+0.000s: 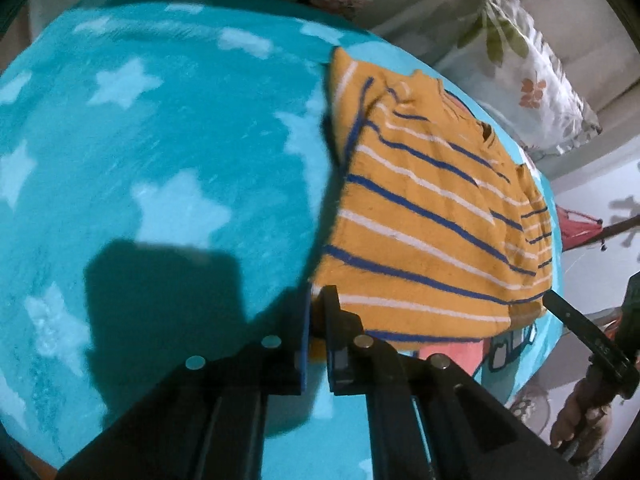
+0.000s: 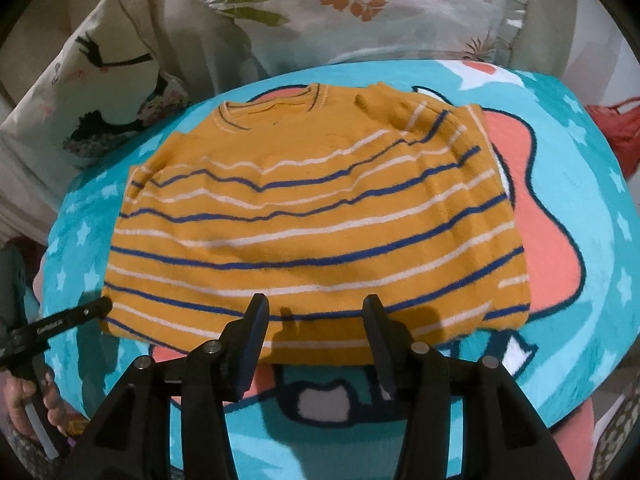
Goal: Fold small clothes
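The orange striped sweater (image 2: 312, 216) lies flat on a turquoise star-patterned blanket (image 1: 160, 160), collar at the far side, hem at the near side, both sleeves apparently folded in over the body. In the left wrist view the left gripper (image 1: 318, 300) has its fingers (image 1: 334, 312) pressed together on the near left corner of the hem; how much cloth sits between them is hidden by the fingers themselves. In the right wrist view the right gripper (image 2: 316, 308) stands over the near hem with its fingers (image 2: 256, 320) spread and nothing clamped; whether the tips touch the knit cannot be told. The blanket's cartoon print is mostly covered by the sweater. Flowered pillows (image 2: 360, 4) lie beyond, cut off by the frame. A hand (image 2: 28, 404) shows at the lower left, partly out of view.
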Motion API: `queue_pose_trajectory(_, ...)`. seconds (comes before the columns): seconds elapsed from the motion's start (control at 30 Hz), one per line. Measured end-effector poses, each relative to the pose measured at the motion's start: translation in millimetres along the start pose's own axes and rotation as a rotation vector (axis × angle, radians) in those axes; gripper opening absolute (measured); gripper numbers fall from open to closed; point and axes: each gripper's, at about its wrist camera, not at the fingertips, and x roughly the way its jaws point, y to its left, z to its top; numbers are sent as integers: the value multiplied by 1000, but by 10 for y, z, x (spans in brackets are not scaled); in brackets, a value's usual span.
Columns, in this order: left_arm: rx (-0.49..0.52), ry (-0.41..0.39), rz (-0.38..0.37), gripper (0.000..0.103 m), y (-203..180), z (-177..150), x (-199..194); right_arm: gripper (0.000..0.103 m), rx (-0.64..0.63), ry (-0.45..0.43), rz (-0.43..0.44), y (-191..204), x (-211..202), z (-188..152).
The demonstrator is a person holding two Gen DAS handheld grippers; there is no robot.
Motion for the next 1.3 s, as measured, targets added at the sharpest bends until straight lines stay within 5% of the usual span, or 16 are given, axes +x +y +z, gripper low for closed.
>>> queue_pose_trajectory(0.17,0,-22,-63,6,48,-56,-128,52,-39,-10,13,166,-11,28)
queue_pose_trajectory(0.37,8,-52,-49,8,178,51,-277,52,-227,4,60,740,79,4)
queue_pose_trajectory(0.4,17,-55,-44,12,186,97,-297,52,-260,8,76,832,91,-35)
queue_pose_trajectory(0.47,44,-64,-53,48,175,251,-319,52,-358,15,105,1081,120,-139)
queue_pose_trajectory(0.53,61,-77,-80,58,159,400,-300,53,-483,16,110,1376,155,-291)
queue_pose_trajectory(0.7,135,-14,-150,61,12,837,4,56,-808,-31,30,2028,321,-757)
queue_pose_trajectory(0.97,211,100,-225,62,-200,1155,476,55,-1066,-175,-162,2451,650,-1199)
queue_pose_trajectory(1.2,234,148,-253,61,-352,1477,623,54,-1092,-248,-208,2732,833,-1043)
queue_pose_trajectory(1.3,242,147,-228,48,-416,1524,666,33,-1029,-209,-169,2756,880,-895)
